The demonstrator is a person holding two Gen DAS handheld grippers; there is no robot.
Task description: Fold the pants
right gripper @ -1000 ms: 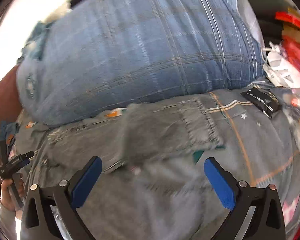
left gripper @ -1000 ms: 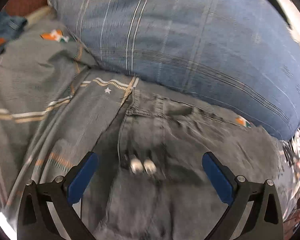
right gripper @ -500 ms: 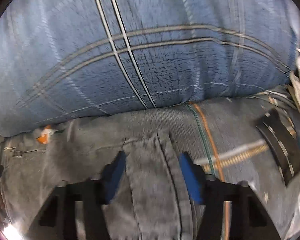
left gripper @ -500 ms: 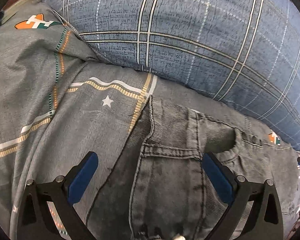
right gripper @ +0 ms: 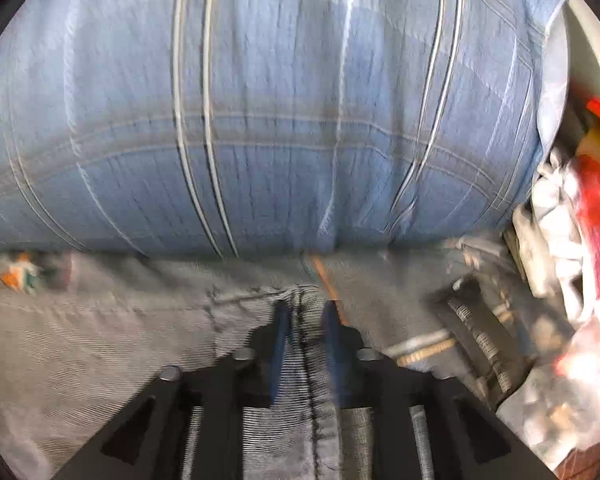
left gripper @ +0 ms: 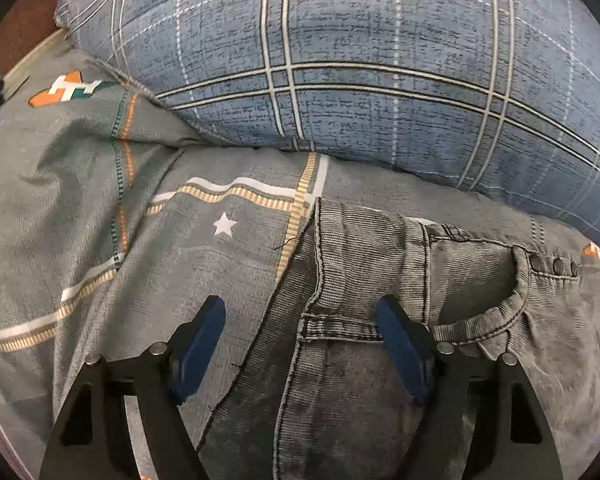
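Note:
Grey jeans (left gripper: pixel 400 320) lie on a grey patterned bedsheet (left gripper: pixel 100 200), waistband toward a blue plaid pillow (left gripper: pixel 360 60). My left gripper (left gripper: pixel 300 340) is partly open, its blue pads straddling the waistband's left corner, above the front pocket with rivets (left gripper: pixel 552 264). In the right wrist view my right gripper (right gripper: pixel 304 320) is shut on the jeans' waistband edge (right gripper: pixel 304 300), which bunches between the pads close under the pillow (right gripper: pixel 260 120).
A black strap or packet (right gripper: pixel 480 332) lies on the sheet right of the right gripper. White and red bags and clutter (right gripper: pixel 572 240) sit at the far right. A brown bed edge (left gripper: pixel 16 28) shows at the upper left.
My left gripper has narrowed around the waistband corner. My right gripper has closed from half open onto the waistband edge and moved closer to the pillow.

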